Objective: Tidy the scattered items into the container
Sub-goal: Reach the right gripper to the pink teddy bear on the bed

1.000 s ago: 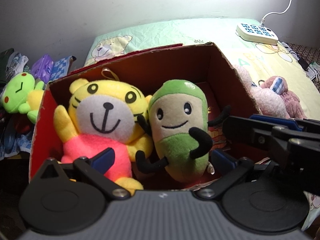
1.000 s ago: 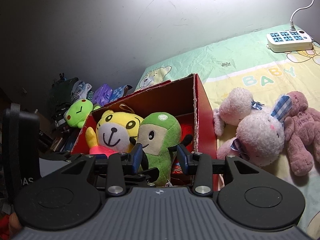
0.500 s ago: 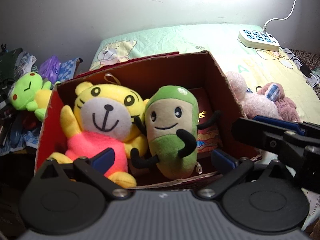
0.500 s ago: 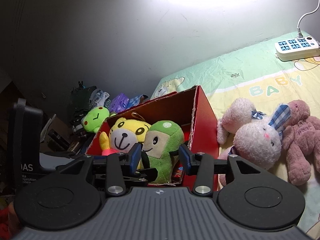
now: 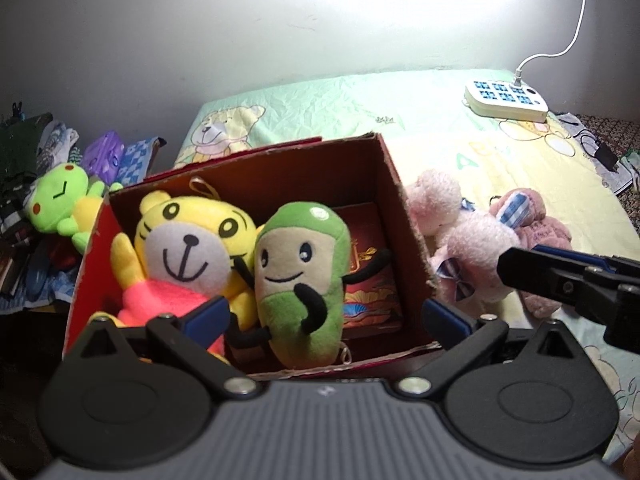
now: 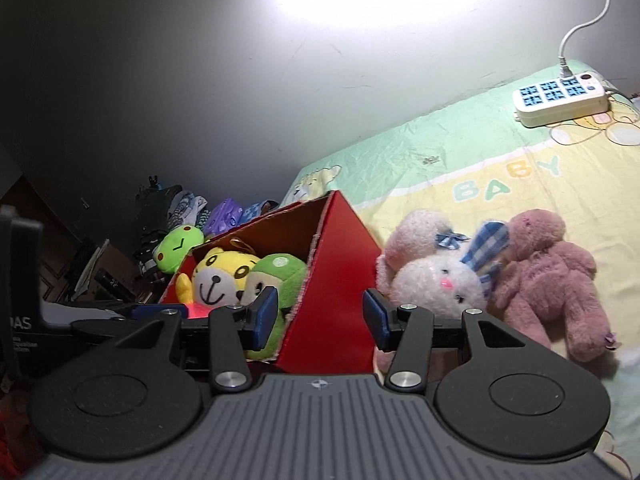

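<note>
A red cardboard box (image 5: 404,216) stands on the bed and holds a yellow tiger plush (image 5: 188,248) and a green bean plush (image 5: 300,276). The box (image 6: 332,280) and both plush also show in the right wrist view. A pale pink bunny plush (image 6: 436,280) and a darker pink bear plush (image 6: 552,280) lie on the sheet to the box's right. My left gripper (image 5: 324,316) is open and empty above the box's near edge. My right gripper (image 6: 320,316) is open and empty, in front of the box's right wall, left of the bunny.
A white power strip (image 6: 560,96) with its cord lies at the far right of the bed. A green frog plush (image 5: 60,200) and piled clothes and bags (image 5: 108,152) sit off the bed's left side. A wall stands behind.
Both grippers have pulled back and risen from the box. The right gripper has opened wider and swung right toward the bunny. The plush in the box have not moved.
</note>
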`<state>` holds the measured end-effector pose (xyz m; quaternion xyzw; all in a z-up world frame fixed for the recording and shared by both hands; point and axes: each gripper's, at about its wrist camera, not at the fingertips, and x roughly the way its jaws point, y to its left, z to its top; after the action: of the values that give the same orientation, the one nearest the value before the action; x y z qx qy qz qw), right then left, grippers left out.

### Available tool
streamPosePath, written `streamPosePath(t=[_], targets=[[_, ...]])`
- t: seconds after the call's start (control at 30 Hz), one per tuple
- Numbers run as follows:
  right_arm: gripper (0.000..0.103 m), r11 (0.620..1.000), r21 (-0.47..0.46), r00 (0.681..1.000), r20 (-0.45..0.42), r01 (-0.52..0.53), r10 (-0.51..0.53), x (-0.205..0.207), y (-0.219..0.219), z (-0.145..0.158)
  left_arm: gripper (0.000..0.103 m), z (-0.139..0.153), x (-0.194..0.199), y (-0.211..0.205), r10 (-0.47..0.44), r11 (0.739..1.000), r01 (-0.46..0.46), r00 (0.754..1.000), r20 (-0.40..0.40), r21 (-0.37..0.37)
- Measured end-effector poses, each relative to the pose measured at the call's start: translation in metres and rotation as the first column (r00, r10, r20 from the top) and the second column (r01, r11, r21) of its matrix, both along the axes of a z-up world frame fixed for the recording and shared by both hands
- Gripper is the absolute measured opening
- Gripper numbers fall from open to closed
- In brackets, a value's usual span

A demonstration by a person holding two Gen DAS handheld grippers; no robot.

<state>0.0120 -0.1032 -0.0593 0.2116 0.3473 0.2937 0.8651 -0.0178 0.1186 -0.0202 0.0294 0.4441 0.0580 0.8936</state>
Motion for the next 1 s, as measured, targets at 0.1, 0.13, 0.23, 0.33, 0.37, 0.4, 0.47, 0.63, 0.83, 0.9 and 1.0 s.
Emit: streamPosePath(t=[0.1, 0.13, 0.23, 0.33, 0.37, 0.4, 0.47, 0.63, 0.83, 0.9, 1.0], targets=[[0.051, 0.999, -0.016, 0.998, -0.044, 0.044, -0.045, 0.003, -0.023, -0.010, 0.103, 0.007, -0.001, -0.014, -0.039, 0.999, 0.041, 0.998, 0.043, -0.035], [0.051, 0.998, -0.019, 0.996, -0.069, 0.063, -0.064, 0.005, -0.033, -0.016, 0.103, 0.008, -0.002, -0.020, -0.058, 0.997, 0.060, 0.997, 0.055, -0.047], [0.051, 0.993, -0.034, 0.986, -0.124, 0.109, -0.112, 0.009, -0.059, -0.027, 0.103, 0.011, -0.002, -0.045, -0.126, 0.988, 0.132, 0.988, 0.089, -0.075], [0.051, 0.987, -0.057, 0.975, -0.158, 0.148, -0.155, 0.012, -0.080, -0.037, 0.103, 0.008, 0.000, -0.071, -0.190, 0.977, 0.199, 0.977, 0.099, -0.083], [0.051, 0.986, -0.061, 0.972, -0.167, 0.158, -0.166, 0.013, -0.086, -0.040, 0.103, 0.006, 0.001, -0.079, -0.208, 0.973, 0.216, 0.974, 0.096, -0.086], [0.050, 0.984, -0.064, 0.968, -0.176, 0.168, -0.177, 0.014, -0.093, -0.043, 0.103, 0.003, 0.002, -0.087, -0.222, 0.969, 0.230, 0.971, 0.090, -0.091], [0.051, 0.980, -0.075, 0.963, -0.186, 0.184, -0.195, 0.016, -0.105, -0.048, 0.103, -0.004, 0.006, -0.101, -0.247, 0.961, 0.255, 0.966, 0.074, -0.111], [0.051, 0.975, -0.098, 0.953, -0.211, 0.201, -0.218, 0.022, -0.128, -0.061, 0.103, -0.031, 0.017, -0.135, -0.324, 0.926, 0.322, 0.946, 0.020, -0.195], [0.050, 0.975, -0.122, 0.951, -0.228, 0.184, -0.208, 0.027, -0.146, -0.073, 0.102, -0.068, 0.034, -0.167, -0.367, 0.904, 0.339, 0.928, -0.063, -0.262], [0.050, 0.977, -0.122, 0.951, -0.236, 0.173, -0.198, 0.030, -0.150, -0.076, 0.102, -0.080, 0.041, -0.173, -0.359, 0.906, 0.326, 0.929, -0.085, -0.268], [0.050, 0.982, -0.119, 0.955, -0.242, 0.148, -0.173, 0.034, -0.153, -0.080, 0.102, -0.093, 0.052, -0.177, -0.336, 0.916, 0.298, 0.935, -0.110, -0.269]])
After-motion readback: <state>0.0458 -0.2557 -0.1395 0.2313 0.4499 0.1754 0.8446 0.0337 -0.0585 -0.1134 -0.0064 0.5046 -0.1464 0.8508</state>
